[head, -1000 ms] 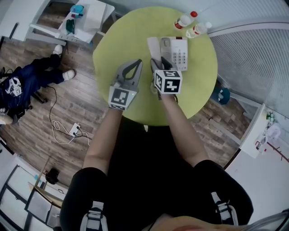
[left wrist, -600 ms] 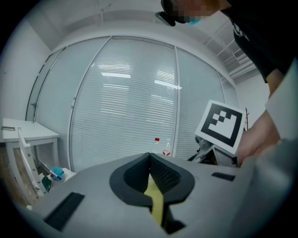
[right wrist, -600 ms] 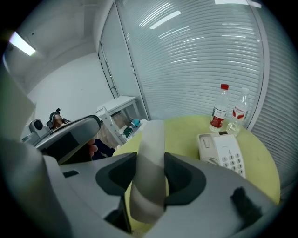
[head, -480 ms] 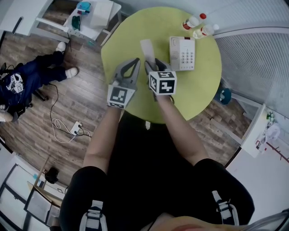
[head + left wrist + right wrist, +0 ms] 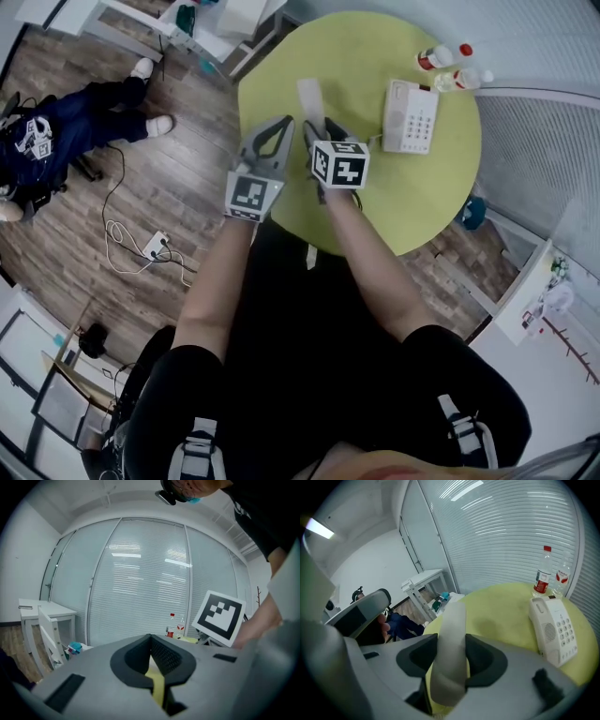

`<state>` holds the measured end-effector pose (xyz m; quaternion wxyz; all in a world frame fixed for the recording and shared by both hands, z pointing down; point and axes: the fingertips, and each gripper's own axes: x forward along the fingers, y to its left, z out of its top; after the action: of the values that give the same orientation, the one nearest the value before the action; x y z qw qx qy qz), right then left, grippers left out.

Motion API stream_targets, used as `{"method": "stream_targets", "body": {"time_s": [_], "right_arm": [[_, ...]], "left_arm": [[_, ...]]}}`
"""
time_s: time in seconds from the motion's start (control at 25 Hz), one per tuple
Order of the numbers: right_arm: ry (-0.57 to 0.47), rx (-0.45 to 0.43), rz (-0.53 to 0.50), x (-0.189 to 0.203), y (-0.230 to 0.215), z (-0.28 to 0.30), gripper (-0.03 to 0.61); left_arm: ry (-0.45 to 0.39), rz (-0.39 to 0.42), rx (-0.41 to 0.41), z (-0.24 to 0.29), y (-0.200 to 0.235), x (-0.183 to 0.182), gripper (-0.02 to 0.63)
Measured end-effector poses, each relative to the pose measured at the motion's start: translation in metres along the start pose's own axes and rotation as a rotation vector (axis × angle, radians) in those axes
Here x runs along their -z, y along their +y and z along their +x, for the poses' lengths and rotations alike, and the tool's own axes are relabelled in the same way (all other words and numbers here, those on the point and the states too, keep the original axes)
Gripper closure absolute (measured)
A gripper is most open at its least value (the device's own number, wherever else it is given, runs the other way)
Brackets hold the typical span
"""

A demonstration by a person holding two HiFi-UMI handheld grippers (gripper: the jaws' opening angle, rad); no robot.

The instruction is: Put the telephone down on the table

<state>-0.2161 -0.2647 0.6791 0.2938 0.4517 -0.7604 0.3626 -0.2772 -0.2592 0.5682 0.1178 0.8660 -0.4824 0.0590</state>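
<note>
A white telephone base (image 5: 411, 117) with a keypad lies on the round yellow-green table (image 5: 412, 202), towards its right side. The pale handset (image 5: 309, 97) is off the base and held above the table's left part, with my right gripper (image 5: 320, 127) shut on it. In the right gripper view the handset (image 5: 450, 639) runs upright between the jaws of my right gripper (image 5: 451, 657), and the base (image 5: 555, 627) sits to the right. My left gripper (image 5: 277, 127) hovers beside the right one over the table's left edge; in its own view the left gripper (image 5: 151, 643) is shut and holds nothing.
Two plastic bottles (image 5: 437, 58) (image 5: 463, 77) stand behind the telephone base. A white desk (image 5: 220, 17) stands past the table's far left. A person (image 5: 56, 141) sits on the wooden floor at left, near a power strip and cable (image 5: 155, 246).
Both grippers have drawn left, away from the telephone base, the right one carrying the handset. The handset stood right beside the base before; now a wide stretch of table lies between them.
</note>
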Motion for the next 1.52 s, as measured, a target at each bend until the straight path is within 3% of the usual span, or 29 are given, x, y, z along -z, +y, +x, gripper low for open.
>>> {"method": "stream_targets", "body": {"time_s": [1.0, 1.28, 1.52], "right_arm": [[0.140, 0.040, -0.114, 0.051, 0.027, 0.079, 0.385], [0.175, 0.025, -0.144, 0.050, 0.031, 0.071, 0.360], [0.087, 0.000, -0.195, 0.009, 0.034, 0.017, 0.359]], "left_arm": [[0.061, -0.047, -0.070, -0.037, 0.042, 0.049, 0.607], [0.058, -0.042, -0.059, -0.043, 0.038, 0.034, 0.607], [0.027, -0.026, -0.012, -0.045, 0.026, -0.004, 0.607]]}}
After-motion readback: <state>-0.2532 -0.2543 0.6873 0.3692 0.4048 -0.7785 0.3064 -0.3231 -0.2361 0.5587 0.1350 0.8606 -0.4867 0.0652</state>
